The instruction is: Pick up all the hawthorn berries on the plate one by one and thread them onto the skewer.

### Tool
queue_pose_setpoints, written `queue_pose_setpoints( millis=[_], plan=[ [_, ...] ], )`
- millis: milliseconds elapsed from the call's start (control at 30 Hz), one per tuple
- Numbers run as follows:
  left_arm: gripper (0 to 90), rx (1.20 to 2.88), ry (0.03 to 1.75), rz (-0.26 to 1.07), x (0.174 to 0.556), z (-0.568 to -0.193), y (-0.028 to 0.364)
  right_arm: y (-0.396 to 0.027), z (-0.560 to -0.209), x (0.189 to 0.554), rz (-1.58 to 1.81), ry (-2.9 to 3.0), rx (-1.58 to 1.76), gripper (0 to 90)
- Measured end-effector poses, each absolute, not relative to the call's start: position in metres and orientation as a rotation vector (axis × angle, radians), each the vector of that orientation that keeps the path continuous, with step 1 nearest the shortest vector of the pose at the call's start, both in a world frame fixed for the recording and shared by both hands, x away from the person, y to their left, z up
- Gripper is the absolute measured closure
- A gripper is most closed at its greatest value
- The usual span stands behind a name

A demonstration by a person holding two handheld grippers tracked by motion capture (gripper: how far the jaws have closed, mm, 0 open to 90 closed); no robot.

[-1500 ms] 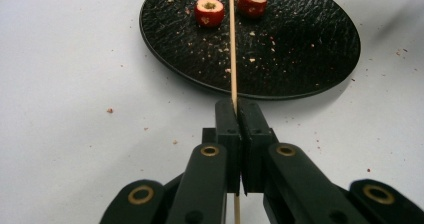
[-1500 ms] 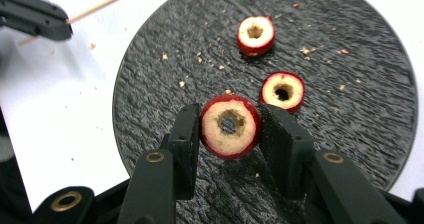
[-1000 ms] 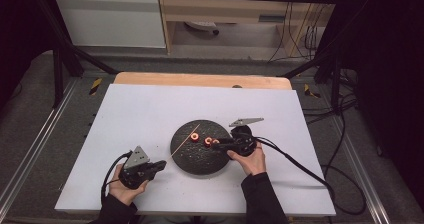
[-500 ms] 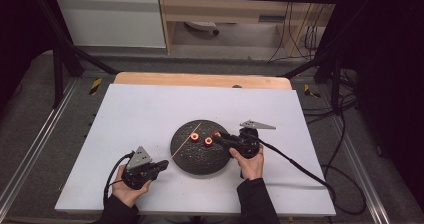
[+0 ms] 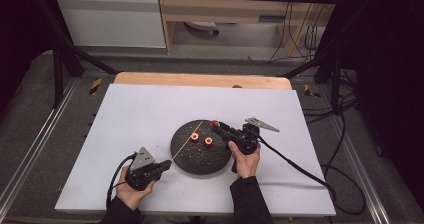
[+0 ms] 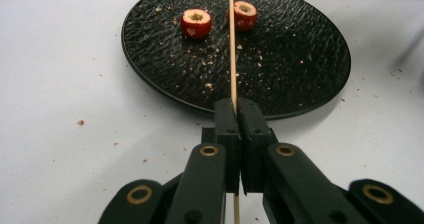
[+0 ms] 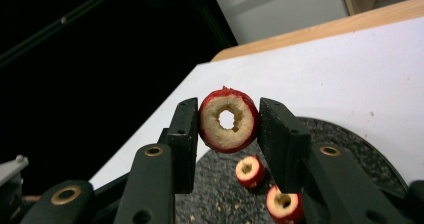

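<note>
Skewer and cored fruit held over the plate

The left gripper is clamped on a thin wooden skewer running ahead over the round black textured plate; the right gripper pinches a red cored fruit ring, two more red rings lying below on the plate.

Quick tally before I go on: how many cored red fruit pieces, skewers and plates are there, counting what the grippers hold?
Cored red fruit pieces: 3, two on the plate and one clamped in the right gripper
Wooden skewer: 1, clamped in the left gripper
Black plate: 1
Total: 5
</note>
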State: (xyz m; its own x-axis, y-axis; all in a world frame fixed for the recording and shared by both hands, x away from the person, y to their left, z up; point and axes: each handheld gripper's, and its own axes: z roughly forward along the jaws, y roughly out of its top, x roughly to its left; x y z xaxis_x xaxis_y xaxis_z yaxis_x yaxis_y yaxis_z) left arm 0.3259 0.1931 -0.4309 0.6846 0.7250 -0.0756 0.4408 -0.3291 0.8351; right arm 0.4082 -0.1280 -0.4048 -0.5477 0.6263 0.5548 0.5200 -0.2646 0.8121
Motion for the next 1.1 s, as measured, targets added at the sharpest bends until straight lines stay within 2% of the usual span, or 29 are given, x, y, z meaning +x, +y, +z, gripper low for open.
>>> queue_pose_setpoints(
  millis=[533,1100],
  plan=[
    [88.2,1.907,0.909,0.404,0.324,-0.426,0.179,-0.128,-0.402,0.419,2.112,1.587,1.494,61.5],
    [88.2,1.841,0.912,0.416,0.318,-0.423,0.147,-0.127,-0.401,0.421,2.222,1.414,1.502,61.5]
  ],
)
